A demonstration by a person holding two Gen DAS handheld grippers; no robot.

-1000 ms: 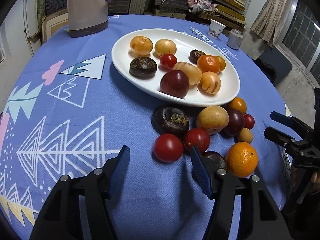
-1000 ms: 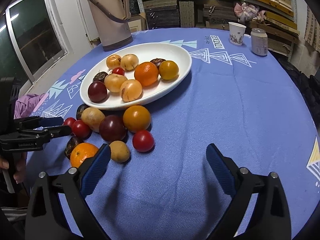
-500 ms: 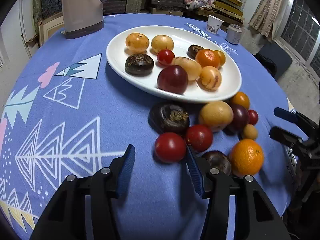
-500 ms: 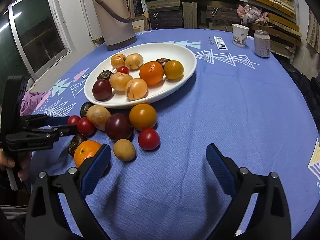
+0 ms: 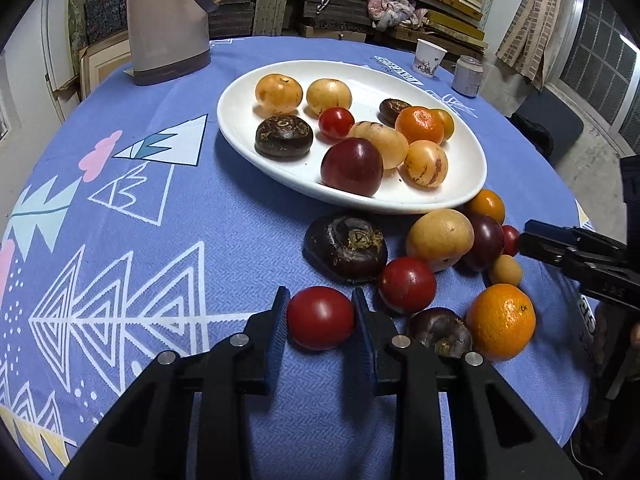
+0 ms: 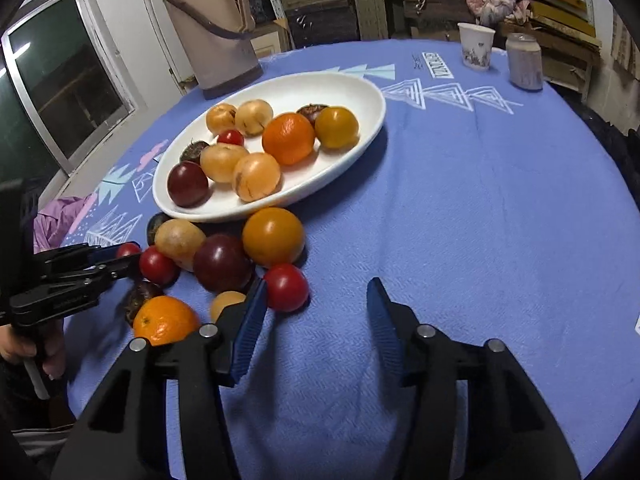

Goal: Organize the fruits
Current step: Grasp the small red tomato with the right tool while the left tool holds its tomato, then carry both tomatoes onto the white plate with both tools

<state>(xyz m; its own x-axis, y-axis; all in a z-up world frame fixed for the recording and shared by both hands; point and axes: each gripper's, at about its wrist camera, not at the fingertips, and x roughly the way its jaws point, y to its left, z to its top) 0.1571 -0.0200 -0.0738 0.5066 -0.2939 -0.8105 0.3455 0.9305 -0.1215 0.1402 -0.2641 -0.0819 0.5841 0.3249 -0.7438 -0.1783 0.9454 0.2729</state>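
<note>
A white oval plate (image 5: 472, 168) (image 6: 360, 128) holds several fruits. More fruits lie loose on the blue cloth in front of it. My left gripper (image 5: 320, 312) has both pads against a red tomato (image 5: 320, 317) that rests on the cloth; it also shows in the right wrist view (image 6: 127, 249). Beside it lie another red tomato (image 5: 407, 284), a dark round fruit (image 5: 346, 249) and an orange (image 5: 501, 322). My right gripper (image 6: 316, 300) is open and empty, its left pad close to a small red tomato (image 6: 286, 287).
A beige thermos jug (image 5: 168, 20) (image 6: 212, 32) stands at the back of the round table. A paper cup (image 6: 476, 45) and a can (image 6: 524, 61) stand at the far edge. Shelves and a window lie beyond.
My left gripper has moved forward and closed around the near red tomato. My right gripper has moved forward and left toward the loose fruits and has narrowed somewhat.
</note>
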